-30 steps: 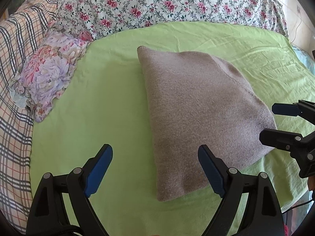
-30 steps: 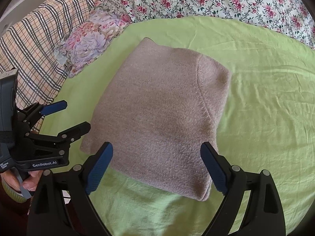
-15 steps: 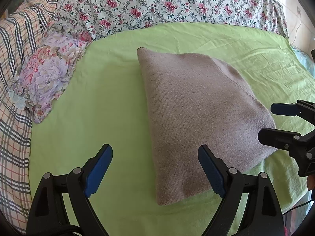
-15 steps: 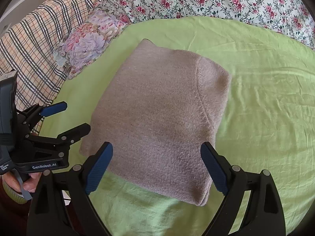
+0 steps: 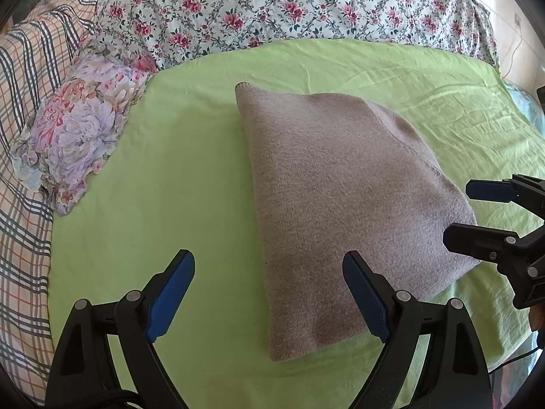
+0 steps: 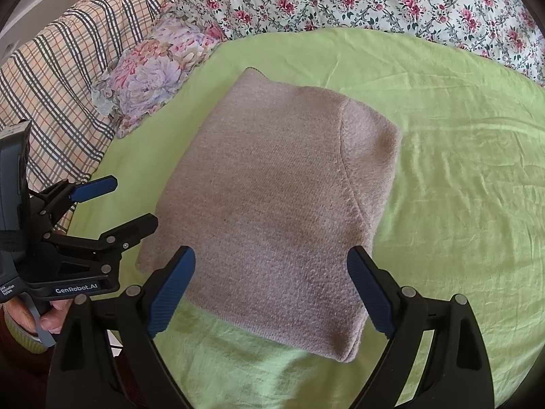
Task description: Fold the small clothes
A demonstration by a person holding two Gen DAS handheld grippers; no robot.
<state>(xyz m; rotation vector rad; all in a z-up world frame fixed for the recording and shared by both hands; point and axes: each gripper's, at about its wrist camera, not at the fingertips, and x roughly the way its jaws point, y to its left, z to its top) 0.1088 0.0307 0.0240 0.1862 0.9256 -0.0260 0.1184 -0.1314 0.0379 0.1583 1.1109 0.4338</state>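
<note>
Off to the left of the folded sweater [image 5: 344, 201] a small flowered pillow [image 5: 78, 133] sits against the plaid blanket [image 5: 24, 109]. The left gripper [image 5: 269, 293] hovers with jaws spread wide, empty, at the sweater's near left corner. The mauve knit sweater lies flat in the middle of the green sheet [image 5: 163, 184], its long axis running from the near edge away toward the floral quilt [image 5: 289, 3]. At its near right, the right gripper [image 6: 270, 289] gapes wide too, gripping nothing.
</note>
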